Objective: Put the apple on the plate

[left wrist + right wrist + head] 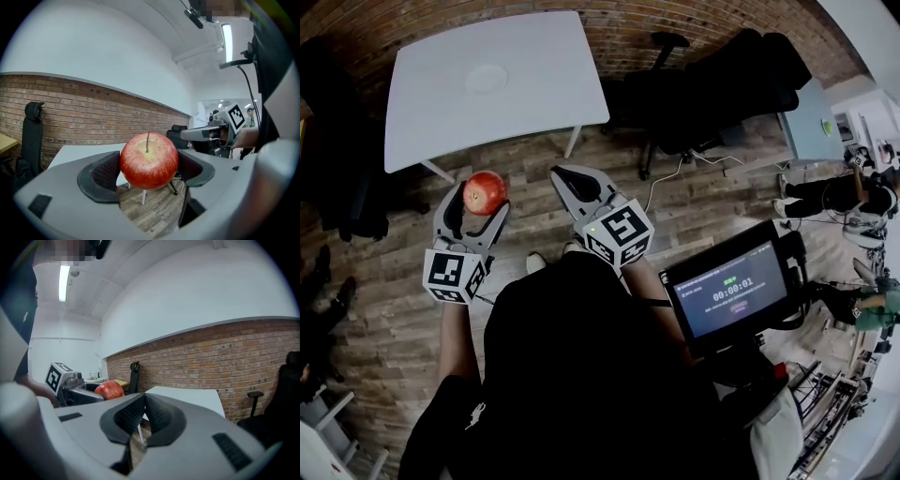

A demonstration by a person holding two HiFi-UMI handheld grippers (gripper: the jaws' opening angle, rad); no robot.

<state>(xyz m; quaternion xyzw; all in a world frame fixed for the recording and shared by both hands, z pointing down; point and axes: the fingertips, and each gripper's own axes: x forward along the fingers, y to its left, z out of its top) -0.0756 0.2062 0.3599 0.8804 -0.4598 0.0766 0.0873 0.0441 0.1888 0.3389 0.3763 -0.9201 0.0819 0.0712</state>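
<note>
Closest to lens: the wearer's black top (572, 356), filling the lower head view.
Left gripper (148, 171): jaws pinched on the red apple (486, 191), one textured pad at each side, stem facing the gripper's camera.
Right gripper (144, 416): jaws brought together, pads touching, nothing between them; held just beside the left one.
Apple's place: in the air over the wooden floor (525, 169), short of the white table (553, 56).
Plate (486, 79): white, empty, on the far half of the table top, well apart from the apple.
Stage: I judge this as the carry; the reach forward and the set-down are not yet done.
Risk, grip: round, smooth skin held at two small contacts; a jolt could let it twist out and fall to the floor.
Risk, release: opening too high could send the apple rolling off the shallow plate.
Risk, aim: white plate on white table reads faint from here, so I could misjudge its rim.
Writing: the monitor (734, 292) shows a green timer I read as 00:00:01; the line beneath is too small. The left marker cube (453, 275) and right marker cube (622, 232) carry black-and-white squares only; no brand visible.
</note>
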